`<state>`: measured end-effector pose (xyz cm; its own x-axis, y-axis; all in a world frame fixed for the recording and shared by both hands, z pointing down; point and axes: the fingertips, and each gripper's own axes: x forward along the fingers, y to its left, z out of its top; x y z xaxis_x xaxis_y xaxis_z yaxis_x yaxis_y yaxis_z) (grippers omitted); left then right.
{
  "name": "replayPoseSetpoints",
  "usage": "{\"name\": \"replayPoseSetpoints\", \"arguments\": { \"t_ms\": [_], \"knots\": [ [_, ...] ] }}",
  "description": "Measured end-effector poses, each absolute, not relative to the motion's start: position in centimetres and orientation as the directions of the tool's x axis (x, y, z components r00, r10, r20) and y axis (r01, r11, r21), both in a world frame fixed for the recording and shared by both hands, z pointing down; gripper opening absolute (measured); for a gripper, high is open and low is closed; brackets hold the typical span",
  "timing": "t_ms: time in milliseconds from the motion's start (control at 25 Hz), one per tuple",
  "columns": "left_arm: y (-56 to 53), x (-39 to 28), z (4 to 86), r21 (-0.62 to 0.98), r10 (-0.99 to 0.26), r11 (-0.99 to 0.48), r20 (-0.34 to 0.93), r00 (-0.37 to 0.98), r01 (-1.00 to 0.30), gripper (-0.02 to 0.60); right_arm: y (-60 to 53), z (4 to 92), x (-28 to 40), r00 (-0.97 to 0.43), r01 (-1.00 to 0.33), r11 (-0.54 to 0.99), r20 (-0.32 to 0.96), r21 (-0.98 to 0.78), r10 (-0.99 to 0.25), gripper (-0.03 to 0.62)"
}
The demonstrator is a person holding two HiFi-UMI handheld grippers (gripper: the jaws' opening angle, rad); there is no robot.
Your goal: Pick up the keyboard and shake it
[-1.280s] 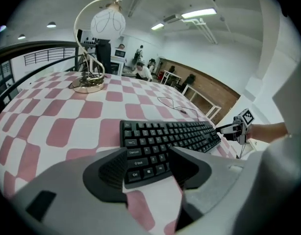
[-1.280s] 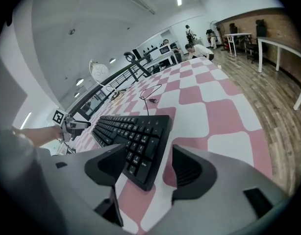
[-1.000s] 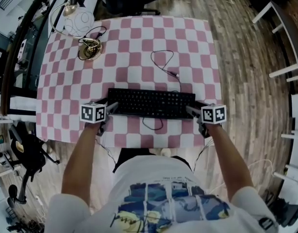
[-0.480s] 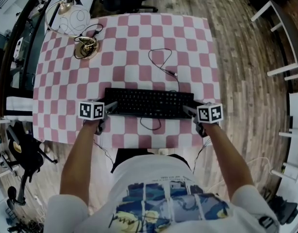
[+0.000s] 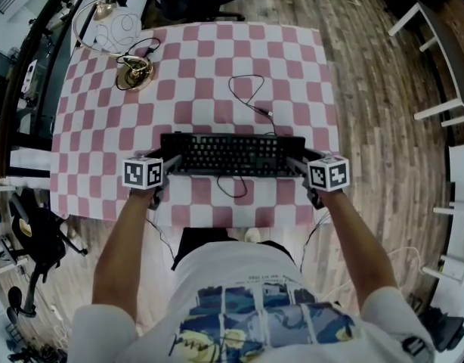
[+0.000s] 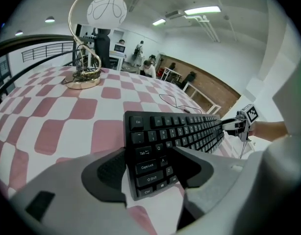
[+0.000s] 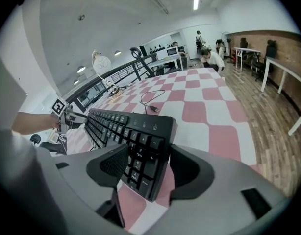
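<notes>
Left gripper (image 6: 148, 156) is clamped on the left short end of the long black plastic keyboard (image 5: 232, 154), one pad on the keys, the other against the end edge. Right gripper (image 7: 146, 163) has just been closing its jaws and has the right short end between them, pads bearing on it. Keyboard lies along the near edge of the pink-and-white checked tabletop (image 5: 217, 66), midway between the side edges, and its right end looks just clear of the cloth. Judgement: stiff, light, won't sag. The smooth casing could slip when shaken, so the two ends are the right hold. Looks: full-size, matte, white legends, number pad on the right. Thin black cable (image 5: 243, 89) trails toward the far edge, plug loose, and will whip
</notes>
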<state>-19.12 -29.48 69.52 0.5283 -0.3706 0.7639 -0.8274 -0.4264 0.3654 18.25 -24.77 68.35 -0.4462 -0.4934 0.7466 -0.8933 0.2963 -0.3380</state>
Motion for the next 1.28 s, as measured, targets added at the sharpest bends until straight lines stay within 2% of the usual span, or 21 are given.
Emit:
{"name": "replayPoseSetpoints", "arguments": {
  "t_ms": [120,640,1280],
  "knots": [
    [-29.3,-19.1,68.2,0.339,-0.408,-0.438,0.751,0.52,-0.833,0.284,-25.5,66.5,18.6,-0.44,-0.895,0.328,0.714,-0.302,-0.544,0.243],
    [-28.4,-20.3,60.0,0.212,-0.602,-0.428,0.658,0.452,-0.878,0.278,-26.5,58.1,18.4,-0.439,-0.878,0.466,0.579,-0.112,-0.687,0.216],
    [-26.9,-21.9,50.5,0.06,-0.789,-0.397,0.488,0.374,-0.916,0.275,-26.8,48.7,16.7,-0.451,-0.835,0.536,0.403,0.123,-0.796,0.207]
  ]
}}
